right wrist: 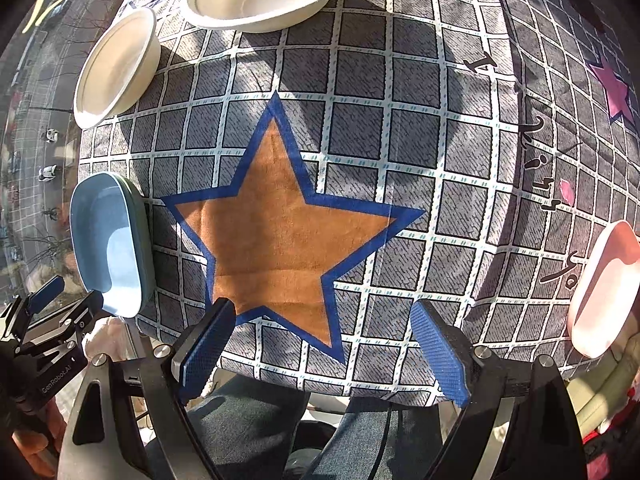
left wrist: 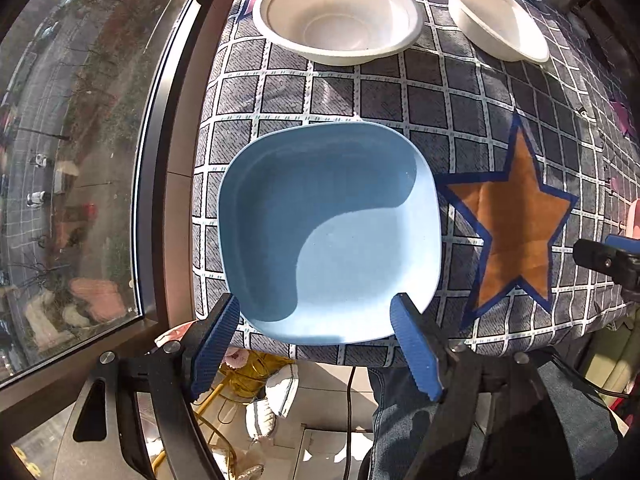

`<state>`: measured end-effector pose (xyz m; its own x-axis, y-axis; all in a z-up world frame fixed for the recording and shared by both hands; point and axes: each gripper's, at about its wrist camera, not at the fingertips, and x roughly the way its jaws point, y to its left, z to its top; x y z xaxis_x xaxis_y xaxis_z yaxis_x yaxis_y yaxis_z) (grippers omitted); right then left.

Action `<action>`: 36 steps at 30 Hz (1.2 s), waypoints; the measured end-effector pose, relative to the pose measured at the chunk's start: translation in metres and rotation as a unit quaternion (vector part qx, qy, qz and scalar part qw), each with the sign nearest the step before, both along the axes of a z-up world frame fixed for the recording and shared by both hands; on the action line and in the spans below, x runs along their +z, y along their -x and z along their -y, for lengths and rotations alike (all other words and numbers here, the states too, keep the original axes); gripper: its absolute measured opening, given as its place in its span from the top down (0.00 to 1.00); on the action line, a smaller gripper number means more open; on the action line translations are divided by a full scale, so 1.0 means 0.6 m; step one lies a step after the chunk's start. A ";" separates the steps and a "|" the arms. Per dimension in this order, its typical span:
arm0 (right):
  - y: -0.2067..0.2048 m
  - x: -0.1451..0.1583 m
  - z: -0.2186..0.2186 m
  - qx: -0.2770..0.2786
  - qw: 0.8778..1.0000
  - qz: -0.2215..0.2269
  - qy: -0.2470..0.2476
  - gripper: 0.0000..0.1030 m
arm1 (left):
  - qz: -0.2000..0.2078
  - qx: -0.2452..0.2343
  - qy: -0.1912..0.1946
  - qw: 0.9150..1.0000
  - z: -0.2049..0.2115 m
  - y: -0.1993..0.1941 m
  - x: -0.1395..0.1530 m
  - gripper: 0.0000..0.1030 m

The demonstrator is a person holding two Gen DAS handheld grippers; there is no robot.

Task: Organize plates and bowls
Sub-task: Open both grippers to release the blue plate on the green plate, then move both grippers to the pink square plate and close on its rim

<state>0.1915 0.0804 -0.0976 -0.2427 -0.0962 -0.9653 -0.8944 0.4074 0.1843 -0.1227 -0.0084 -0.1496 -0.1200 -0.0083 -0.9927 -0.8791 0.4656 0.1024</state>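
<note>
Sunlight falls across the checked cloth (left wrist: 460, 92) that covers the surface. We see the blue plate (left wrist: 332, 236) lying flat at the near left edge of that cloth, right by the window (left wrist: 76, 160). Our left claw (left wrist: 316, 316) hangs over the plate's near rim with its blue pads (left wrist: 416, 344) spread; the rim sits between them, but neither pad presses on it. Two white bowls (left wrist: 340, 16) stand side by side at the far edge, close together but apart, well away from the plate.

Our right claw (right wrist: 324, 328) is spread wide too, with nothing between its pads (right wrist: 440, 352). It points down over the brown star (right wrist: 280, 232) printed on the cloth, at the star's lower tips. From this view the blue plate (right wrist: 108, 244) lies to the left of the star, and a pink plate (right wrist: 604, 284) sits at the right edge of the surface, well apart from the blue one. Below the cloth's near edge we see legs in jeans (right wrist: 248, 432).
</note>
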 end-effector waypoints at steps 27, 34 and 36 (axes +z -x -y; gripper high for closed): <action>-0.377 -0.037 0.434 -0.352 0.933 0.073 0.027 0.12 | 0.013 -0.315 0.037 0.948 0.124 -0.490 0.019 0.21; -0.439 -0.064 0.465 -0.351 0.933 0.073 0.039 0.12 | 0.039 -0.322 0.047 0.945 0.149 -0.598 0.001 0.21; -0.450 -0.073 0.473 -0.341 0.936 0.074 0.041 0.12 | 0.037 -0.319 0.045 0.946 0.148 -0.633 -0.012 0.21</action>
